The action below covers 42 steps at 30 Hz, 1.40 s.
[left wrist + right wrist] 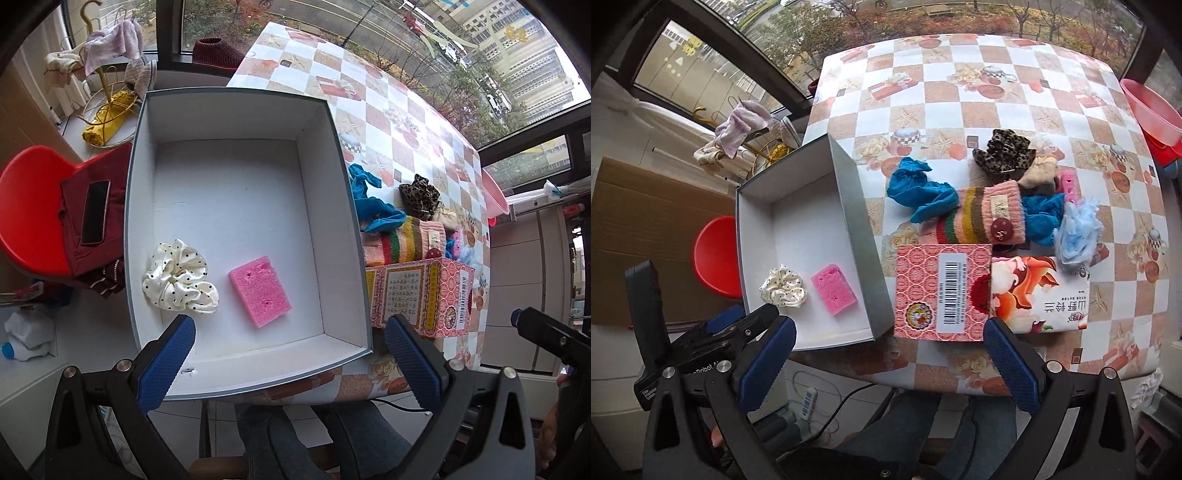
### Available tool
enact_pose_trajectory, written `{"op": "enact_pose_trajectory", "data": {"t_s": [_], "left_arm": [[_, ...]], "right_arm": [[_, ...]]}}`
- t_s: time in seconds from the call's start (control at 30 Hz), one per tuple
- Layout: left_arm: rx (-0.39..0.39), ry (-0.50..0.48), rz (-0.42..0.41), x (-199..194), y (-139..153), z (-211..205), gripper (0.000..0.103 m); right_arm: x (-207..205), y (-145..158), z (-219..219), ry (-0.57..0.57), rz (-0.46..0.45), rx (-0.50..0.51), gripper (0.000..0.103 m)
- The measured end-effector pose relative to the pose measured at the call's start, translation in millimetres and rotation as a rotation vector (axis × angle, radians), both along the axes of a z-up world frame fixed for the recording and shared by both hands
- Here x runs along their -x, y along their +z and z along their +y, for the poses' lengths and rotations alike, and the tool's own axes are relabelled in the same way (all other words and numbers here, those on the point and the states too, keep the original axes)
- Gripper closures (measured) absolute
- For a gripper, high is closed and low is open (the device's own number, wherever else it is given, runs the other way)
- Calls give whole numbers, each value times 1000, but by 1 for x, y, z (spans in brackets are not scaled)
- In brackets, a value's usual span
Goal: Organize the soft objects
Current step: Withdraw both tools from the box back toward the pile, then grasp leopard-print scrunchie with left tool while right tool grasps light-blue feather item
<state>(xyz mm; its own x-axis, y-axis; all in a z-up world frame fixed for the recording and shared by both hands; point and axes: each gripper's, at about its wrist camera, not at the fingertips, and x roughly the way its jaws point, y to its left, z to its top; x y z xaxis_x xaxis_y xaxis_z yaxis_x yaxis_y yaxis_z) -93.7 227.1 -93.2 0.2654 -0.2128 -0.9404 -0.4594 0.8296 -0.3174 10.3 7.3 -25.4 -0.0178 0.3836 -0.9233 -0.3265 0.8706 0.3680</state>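
Scrunchie [180,276] and pink sponge [259,291] lie side by side inside the box [332,155], near its front wall. Both tongs, left [290,365] and right [888,363], hang released and empty over the table [960,107] edge.

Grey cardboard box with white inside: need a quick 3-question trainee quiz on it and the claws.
1. True or false: the pink rectangular sponge lies inside the grey cardboard box.
2. How many soft items are in the box?
3. The white polka-dot satin scrunchie sits: A) on the striped knit sleeve, B) in the box beside the sponge, C) in the left claw.

Key: 1 true; 2 two; 3 B. Both the left claw and the right claw are open and empty.
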Motion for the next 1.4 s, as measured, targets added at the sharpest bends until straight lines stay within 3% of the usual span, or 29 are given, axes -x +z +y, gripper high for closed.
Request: {"op": "enact_pose_trajectory", "data": {"t_s": [0.33,0.57,0.87,1.07,1.27,1.4], "left_arm": [[-10,-70,19,-36,7,-29,0],[-64,-114,42,-73,18,-56,0],[-214,-260,92,-163,15,-107,0],[-309,-357,156,-240,-12,-142,0],[-387,-474,228,-302,-63,-180,0],[-394,-524,241,-327,-99,-195,0]], "right_arm": [[-33,-5,-103,-256,-2,24,1],[-60,-48,-168,-391,99,58,1],[-98,-117,-195,-397,203,83,1],[-133,-163,-183,-368,238,100,1],[-151,-210,-177,-279,267,220,1],[-156,-226,-196,-279,272,269,1]]}}
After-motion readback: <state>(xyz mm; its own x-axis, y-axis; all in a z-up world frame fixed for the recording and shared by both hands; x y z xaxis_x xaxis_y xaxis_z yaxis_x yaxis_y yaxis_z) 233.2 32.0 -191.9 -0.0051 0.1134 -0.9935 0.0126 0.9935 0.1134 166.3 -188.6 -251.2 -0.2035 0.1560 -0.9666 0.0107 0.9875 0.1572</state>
